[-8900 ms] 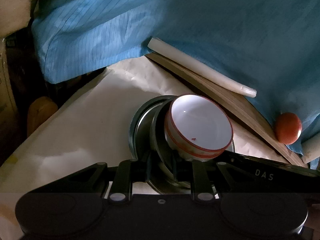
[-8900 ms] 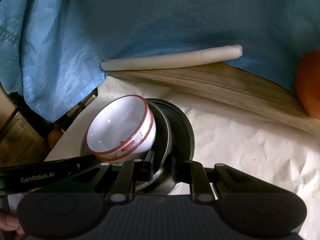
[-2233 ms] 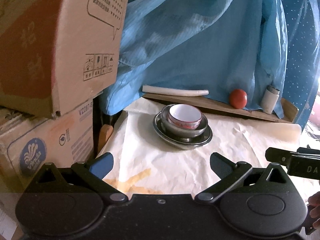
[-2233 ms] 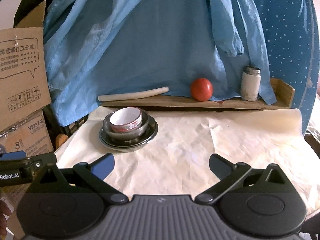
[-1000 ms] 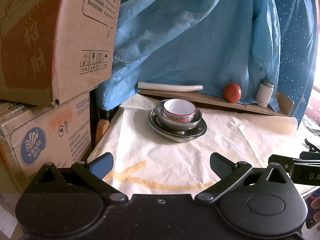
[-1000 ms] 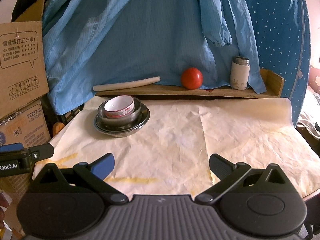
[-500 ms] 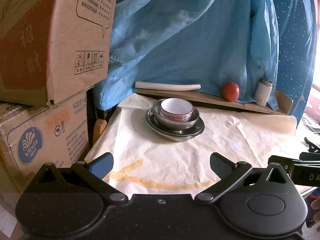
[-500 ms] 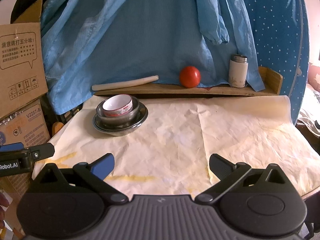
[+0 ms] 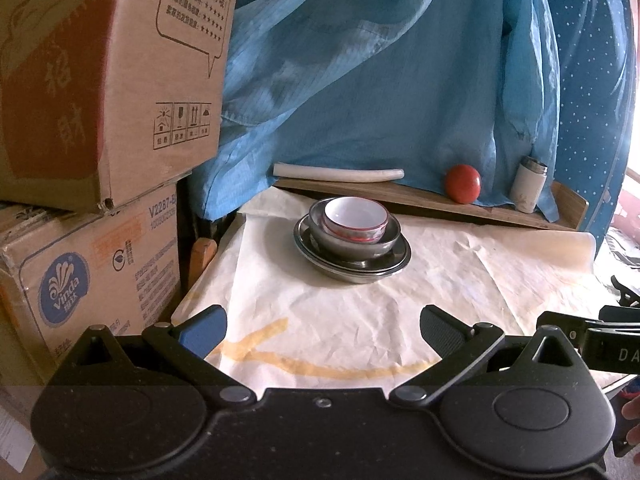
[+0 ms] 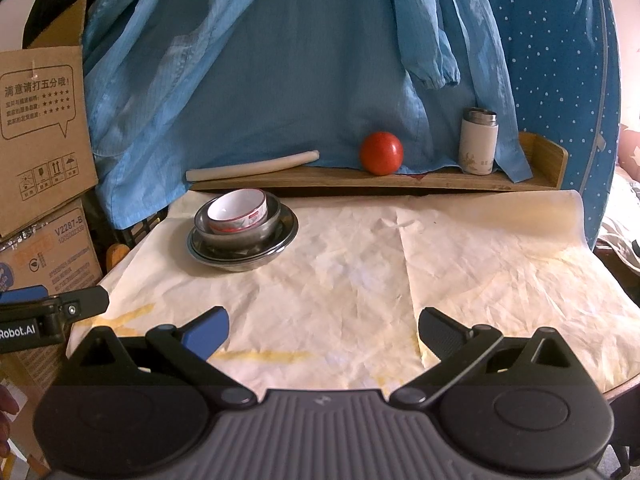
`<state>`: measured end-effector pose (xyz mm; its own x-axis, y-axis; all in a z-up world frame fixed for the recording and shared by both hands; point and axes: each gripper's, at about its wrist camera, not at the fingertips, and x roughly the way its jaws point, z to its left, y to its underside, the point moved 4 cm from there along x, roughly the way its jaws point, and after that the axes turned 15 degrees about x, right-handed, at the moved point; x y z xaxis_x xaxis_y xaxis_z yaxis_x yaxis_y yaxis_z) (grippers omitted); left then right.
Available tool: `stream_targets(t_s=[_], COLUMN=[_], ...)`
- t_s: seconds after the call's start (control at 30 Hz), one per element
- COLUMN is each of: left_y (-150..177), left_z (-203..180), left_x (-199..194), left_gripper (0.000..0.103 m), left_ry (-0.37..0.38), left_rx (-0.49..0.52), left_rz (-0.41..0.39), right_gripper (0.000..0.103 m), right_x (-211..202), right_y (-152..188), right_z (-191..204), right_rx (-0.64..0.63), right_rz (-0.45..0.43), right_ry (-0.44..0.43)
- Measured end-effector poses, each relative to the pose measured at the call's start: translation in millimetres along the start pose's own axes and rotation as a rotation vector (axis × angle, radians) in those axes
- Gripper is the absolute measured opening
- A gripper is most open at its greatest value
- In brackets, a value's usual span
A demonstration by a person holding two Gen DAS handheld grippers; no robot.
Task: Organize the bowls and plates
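Observation:
A white bowl with a red rim (image 9: 355, 216) (image 10: 239, 210) sits nested in a steel bowl (image 9: 382, 242) (image 10: 244, 232), which sits on a steel plate (image 9: 352, 266) (image 10: 244, 256). The stack stands at the far left of the paper-covered table (image 10: 360, 280). My left gripper (image 9: 323, 326) is open and empty, well back from the stack near the table's front edge. My right gripper (image 10: 323, 330) is open and empty, also at the front edge, to the right of the left one.
Cardboard boxes (image 9: 80, 120) are stacked at the table's left side. A wooden ledge (image 10: 360, 180) at the back carries a white roll (image 10: 252, 170), a red ball (image 10: 381, 153) and a white flask (image 10: 478, 142). Blue cloth (image 10: 300, 60) hangs behind.
Both grippers let go of the stacked bowls and drew back from them to the table's front edge, jaws open. In the last second they moved back only slightly.

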<state>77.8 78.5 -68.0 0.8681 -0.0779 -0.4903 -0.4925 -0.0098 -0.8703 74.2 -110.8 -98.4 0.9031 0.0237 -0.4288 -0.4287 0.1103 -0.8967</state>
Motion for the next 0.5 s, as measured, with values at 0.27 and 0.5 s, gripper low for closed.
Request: stream_targets(t_s=[0.27, 0.5], left_y=[-1.6, -3.3], left_z=[-2.1, -4.6], left_x=[0.0, 1.0], left_gripper=[0.102, 0.102], left_ry=[0.000, 0.002], left_rx=[0.005, 0.008], left_rz=[0.000, -0.002], right_gripper=[0.103, 0.103], right_x=[-1.0, -1.6], right_y=[0.1, -0.6], right_z=[-1.1, -3.8], right_rx=[0.008, 0.018], right_rz=[-0.004, -0.005], right_ry=[0.005, 0.006])
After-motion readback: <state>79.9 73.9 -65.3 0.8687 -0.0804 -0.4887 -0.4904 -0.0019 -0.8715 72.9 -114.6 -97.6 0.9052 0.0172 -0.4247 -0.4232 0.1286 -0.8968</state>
